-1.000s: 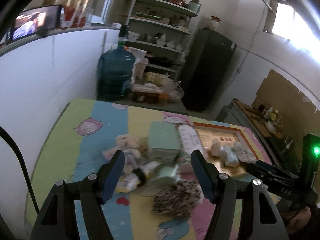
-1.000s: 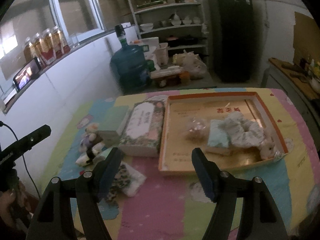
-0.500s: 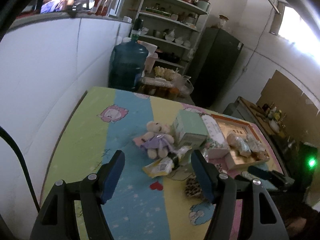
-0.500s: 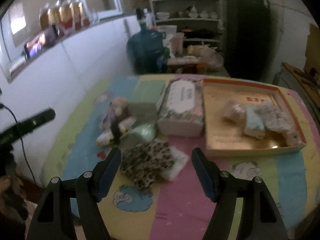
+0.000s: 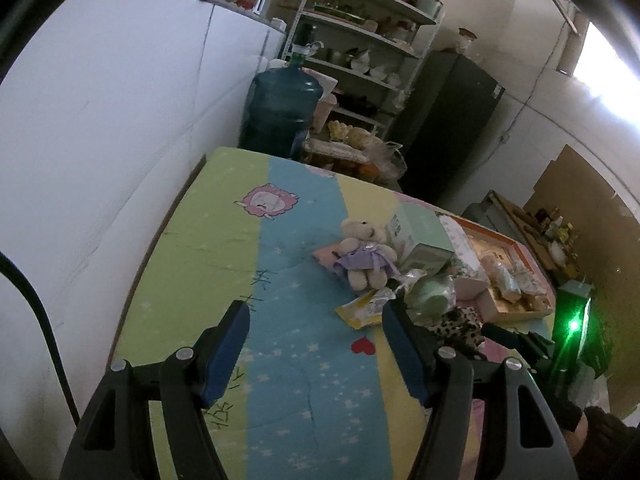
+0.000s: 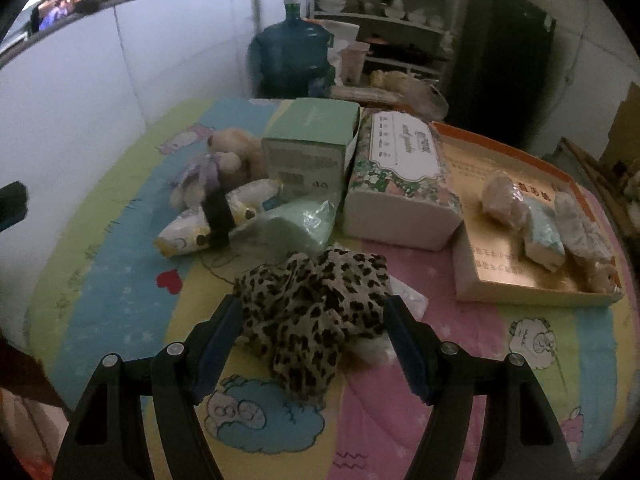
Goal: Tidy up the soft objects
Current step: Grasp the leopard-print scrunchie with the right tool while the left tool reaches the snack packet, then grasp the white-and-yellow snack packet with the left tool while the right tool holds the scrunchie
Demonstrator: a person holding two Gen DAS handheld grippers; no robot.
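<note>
My right gripper (image 6: 314, 336) is open, its fingers on either side of a leopard-print cloth (image 6: 316, 304) lying on the table; the cloth also shows in the left wrist view (image 5: 460, 322). My left gripper (image 5: 316, 344) is open and empty above the blue stripe of the tablecloth. A plush bear in a purple dress (image 5: 366, 254) lies beyond it and shows in the right wrist view (image 6: 218, 166) too. A yellow-white soft packet (image 6: 212, 220) and a pale green pouch (image 6: 296, 224) lie beside the bear. An orange-rimmed tray (image 6: 520, 152) at the right holds several soft items.
A green box (image 6: 312, 148) and a floral tissue box (image 6: 400, 176) stand between the bear and the tray. A white wall (image 5: 100, 140) runs along the table's left edge. A water jug (image 5: 280, 112), shelves and a dark fridge (image 5: 448, 128) stand beyond the table.
My right gripper has moved forward and down until its fingers flank the leopard cloth. My left gripper has pulled back and left, away from the pile.
</note>
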